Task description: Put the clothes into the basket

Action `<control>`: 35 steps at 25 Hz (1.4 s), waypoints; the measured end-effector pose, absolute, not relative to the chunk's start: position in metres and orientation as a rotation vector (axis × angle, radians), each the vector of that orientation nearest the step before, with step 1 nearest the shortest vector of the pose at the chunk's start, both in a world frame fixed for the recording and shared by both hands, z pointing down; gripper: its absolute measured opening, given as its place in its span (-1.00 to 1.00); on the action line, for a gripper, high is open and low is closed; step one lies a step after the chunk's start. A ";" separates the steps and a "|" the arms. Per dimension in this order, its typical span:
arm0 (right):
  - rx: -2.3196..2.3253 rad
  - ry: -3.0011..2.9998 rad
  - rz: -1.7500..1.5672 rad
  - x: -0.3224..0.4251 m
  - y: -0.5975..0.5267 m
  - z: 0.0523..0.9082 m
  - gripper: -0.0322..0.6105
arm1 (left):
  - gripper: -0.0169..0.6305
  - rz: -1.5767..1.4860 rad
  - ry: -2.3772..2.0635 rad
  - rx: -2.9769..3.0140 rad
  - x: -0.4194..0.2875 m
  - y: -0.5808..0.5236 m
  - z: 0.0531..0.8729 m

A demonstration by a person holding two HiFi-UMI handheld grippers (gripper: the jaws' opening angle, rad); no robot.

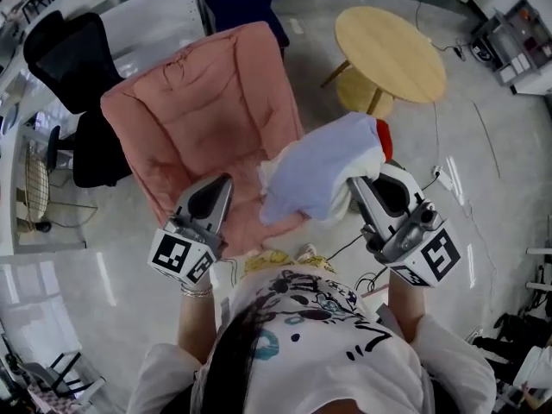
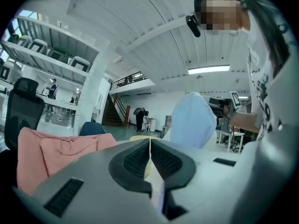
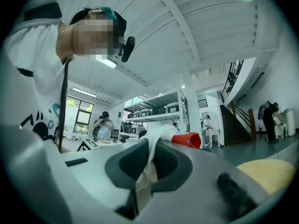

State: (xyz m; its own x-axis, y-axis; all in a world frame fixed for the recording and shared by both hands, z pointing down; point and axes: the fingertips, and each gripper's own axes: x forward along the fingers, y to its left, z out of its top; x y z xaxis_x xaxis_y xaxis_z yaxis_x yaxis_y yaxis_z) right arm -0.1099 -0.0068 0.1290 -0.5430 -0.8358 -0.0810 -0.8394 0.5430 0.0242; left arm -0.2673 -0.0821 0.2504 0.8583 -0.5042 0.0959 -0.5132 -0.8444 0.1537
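My right gripper (image 1: 355, 184) is shut on a pale blue and white garment (image 1: 321, 172) with a red part (image 1: 384, 138), held up in the air in front of me. In the right gripper view its pads (image 3: 164, 161) pinch white cloth (image 3: 161, 133), and the red part (image 3: 187, 139) shows just beyond. My left gripper (image 1: 226, 181) hangs beside the garment, over a pink cloth (image 1: 207, 110) draped on a chair. Its jaws (image 2: 150, 141) are together, with no garment seen in them. The same blue garment (image 2: 191, 120) shows to its right. No basket is in view.
A round wooden table (image 1: 390, 48) stands behind the garment at the right. A black office chair (image 1: 73, 67) and a pale wire-mesh thing (image 1: 34, 188) are at the left. Shelving lines the far left. Other people stand in the distance. Cables lie on the shiny floor.
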 end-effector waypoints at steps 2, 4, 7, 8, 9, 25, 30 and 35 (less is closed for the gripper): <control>-1.536 2.664 0.128 -0.088 0.007 0.120 -0.79 | -0.89 0.073 -0.730 2.881 -0.247 -0.075 0.245; -1.619 2.603 0.152 -0.064 0.021 0.115 -0.79 | -0.89 0.076 -0.653 2.902 -0.224 -0.068 0.243; -1.773 2.504 0.161 -0.025 0.046 0.117 -0.79 | -0.89 0.098 -0.510 2.931 -0.185 -0.054 0.245; -1.825 2.472 0.161 -0.011 0.056 0.119 -0.79 | -0.89 0.105 -0.461 2.943 -0.171 -0.049 0.245; -1.873 2.438 0.162 0.002 0.067 0.120 -0.79 | -0.89 0.111 -0.415 2.954 -0.157 -0.042 0.244; -2.388 2.049 0.196 0.172 0.224 0.129 -0.79 | -0.89 0.152 0.116 3.117 0.060 0.046 0.219; -2.467 1.961 0.223 0.198 0.252 0.125 -0.79 | -0.89 0.157 0.250 3.165 0.108 0.069 0.202; -2.510 1.881 0.269 0.217 0.264 0.122 -0.79 | -0.89 0.199 0.335 3.184 0.137 0.078 0.200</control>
State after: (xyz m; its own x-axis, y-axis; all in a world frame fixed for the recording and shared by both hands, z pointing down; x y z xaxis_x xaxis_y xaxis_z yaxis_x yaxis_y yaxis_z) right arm 0.2168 0.2639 0.1223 0.2713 -0.9533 -0.1325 -0.9522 -0.2859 0.1075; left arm 0.1370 0.0777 0.2000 0.9705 0.2028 0.1301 0.2110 -0.9761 -0.0527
